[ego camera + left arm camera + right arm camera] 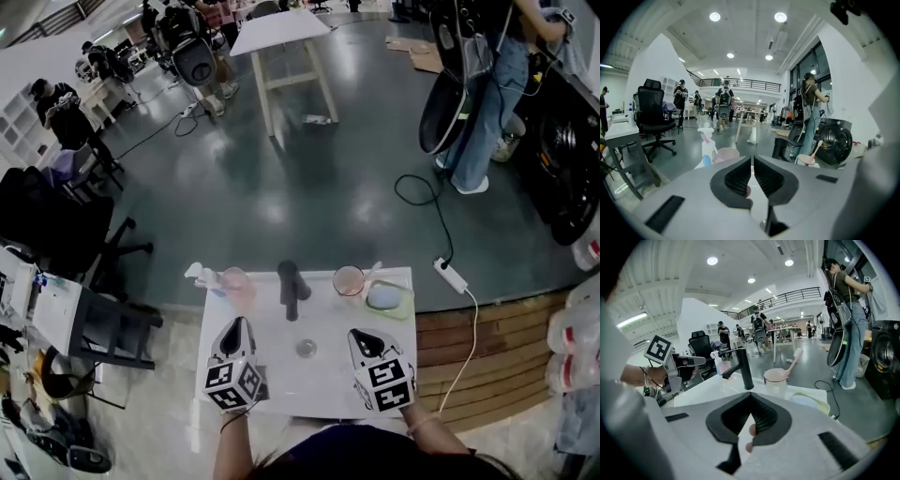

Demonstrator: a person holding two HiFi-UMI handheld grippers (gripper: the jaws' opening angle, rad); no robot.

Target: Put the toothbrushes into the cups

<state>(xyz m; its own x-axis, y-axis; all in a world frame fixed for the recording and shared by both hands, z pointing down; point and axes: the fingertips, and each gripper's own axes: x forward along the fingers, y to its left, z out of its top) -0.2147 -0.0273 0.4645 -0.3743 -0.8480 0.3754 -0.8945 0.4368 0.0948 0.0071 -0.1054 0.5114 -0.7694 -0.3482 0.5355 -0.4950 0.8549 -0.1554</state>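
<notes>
A pink cup (349, 280) stands right of the black faucet (292, 289) with a pink toothbrush (794, 359) leaning in it. A second pink cup (236, 284) stands left of the faucet; I see no brush in it. Both grippers hover over the white basin top, nearer to me than the cups. My left gripper (238, 324) points toward the left cup (727, 153); its jaws stand almost together with nothing between them (753, 157). My right gripper (360, 335) points between faucet and right cup, its tips meeting on nothing (750, 394).
A white spray bottle (200, 275) stands left of the left cup. A green soap dish (390, 299) lies at the back right corner. The drain (306, 349) sits between the grippers. A white power strip (452, 276) lies on the floor beyond. People stand far off.
</notes>
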